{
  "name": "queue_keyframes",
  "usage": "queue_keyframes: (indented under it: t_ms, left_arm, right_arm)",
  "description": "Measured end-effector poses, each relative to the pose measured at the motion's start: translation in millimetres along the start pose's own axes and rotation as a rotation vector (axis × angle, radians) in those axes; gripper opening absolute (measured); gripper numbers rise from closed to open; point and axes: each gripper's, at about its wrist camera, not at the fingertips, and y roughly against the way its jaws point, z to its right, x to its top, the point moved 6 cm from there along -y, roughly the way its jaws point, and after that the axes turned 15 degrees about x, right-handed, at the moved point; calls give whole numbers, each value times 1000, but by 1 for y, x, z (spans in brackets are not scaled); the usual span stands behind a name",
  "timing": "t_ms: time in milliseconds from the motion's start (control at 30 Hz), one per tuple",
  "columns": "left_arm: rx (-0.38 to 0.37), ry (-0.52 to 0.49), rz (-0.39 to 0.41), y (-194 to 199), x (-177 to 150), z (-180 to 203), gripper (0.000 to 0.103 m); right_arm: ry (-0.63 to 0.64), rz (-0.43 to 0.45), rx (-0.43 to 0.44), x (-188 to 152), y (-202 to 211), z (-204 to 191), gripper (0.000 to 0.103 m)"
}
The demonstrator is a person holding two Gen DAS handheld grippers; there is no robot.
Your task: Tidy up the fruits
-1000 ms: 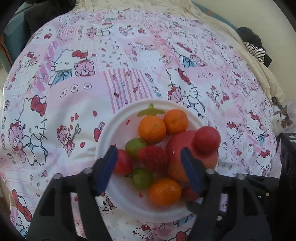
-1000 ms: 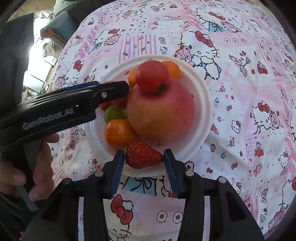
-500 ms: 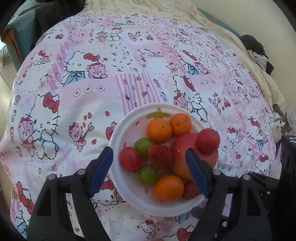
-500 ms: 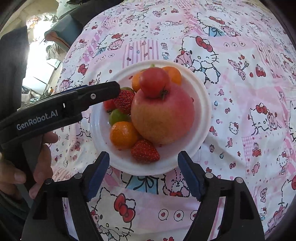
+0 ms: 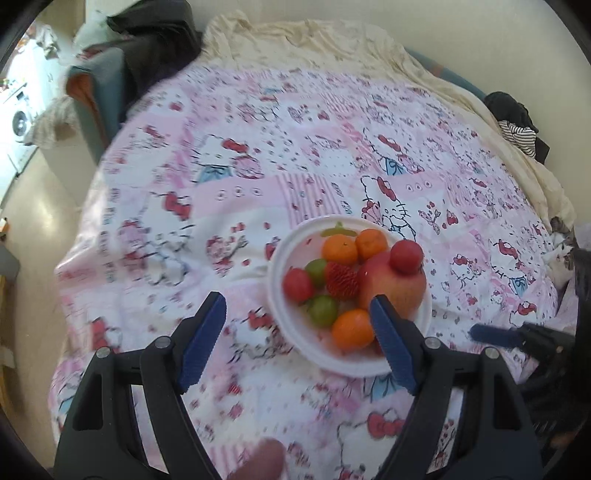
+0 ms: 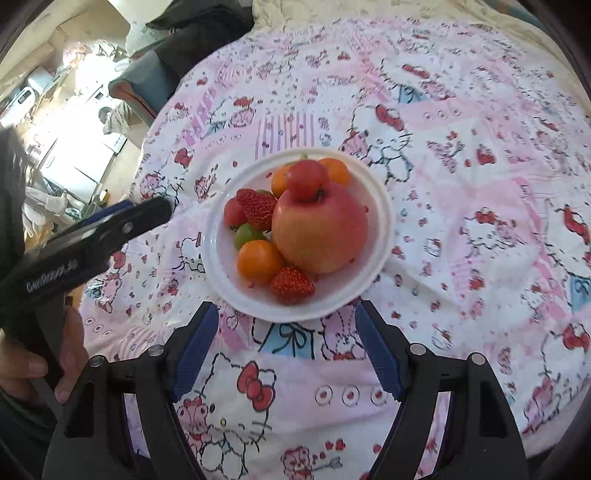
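A white plate (image 6: 380, 218) on the pink cartoon-print cloth holds the fruit. A big red-yellow apple (image 6: 321, 232) carries a red tomato (image 6: 306, 179) on top. Around it lie small oranges (image 6: 258, 260), strawberries (image 6: 291, 284), green fruits (image 6: 247, 234) and a second small red fruit. The plate also shows in the left wrist view (image 5: 277, 291). My left gripper (image 5: 295, 339) is open and empty, just in front of the plate's near-left side. My right gripper (image 6: 286, 347) is open and empty, just short of the plate's near rim.
The cloth (image 5: 258, 184) covers a round table. A beige sheet (image 5: 314, 40) and dark clothes (image 5: 155, 33) lie at the back. Striped clothing (image 5: 517, 133) lies at the far right. The floor (image 5: 29, 206) shows to the left.
My right gripper let go of the near strawberry, opened and drew back from the plate. My left gripper drew back and to the left, away from the fruit.
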Motion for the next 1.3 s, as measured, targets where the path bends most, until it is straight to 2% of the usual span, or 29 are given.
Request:
queue_keyframes:
  t_ms: [67, 233, 267, 300, 367, 600, 800, 900, 967, 1167, 1300]
  left_arm:
    - [9, -1, 15, 11, -8, -5, 77]
    - [14, 23, 21, 34, -31, -16, 77]
    - [17, 38, 21, 37, -35, -19, 79]
    - [24, 55, 23, 40, -39, -22, 82]
    - [39, 69, 35, 47, -46, -28, 95]
    - [91, 90, 106, 66, -60, -36, 103]
    - [126, 111, 186, 77, -61, -39, 103]
    - [126, 107, 209, 80, -61, -38, 103]
    - [122, 101, 223, 82, -62, -35, 103]
    - [108, 69, 213, 77, -65, -25, 103]
    - [127, 61, 216, 74, -65, -23, 103]
  right_arm:
    - [5, 20, -7, -3, 8, 0, 86]
    - [4, 62, -20, -17, 30, -1, 87]
    - [5, 74, -21, -18, 34, -2, 91]
    - [5, 88, -24, -20, 38, -3, 98]
    - [16, 125, -35, -22, 48, -6, 103]
    - [62, 249, -74, -30, 73, -20, 103]
    - [173, 367, -131, -38, 86, -41, 103]
    - [235, 412, -198, -40, 87, -48, 103]
    - [254, 414, -221, -40, 84, -51, 103]
    - [229, 388, -210, -38, 71, -47, 103]
    - [236, 395, -235, -36, 69, -46, 103]
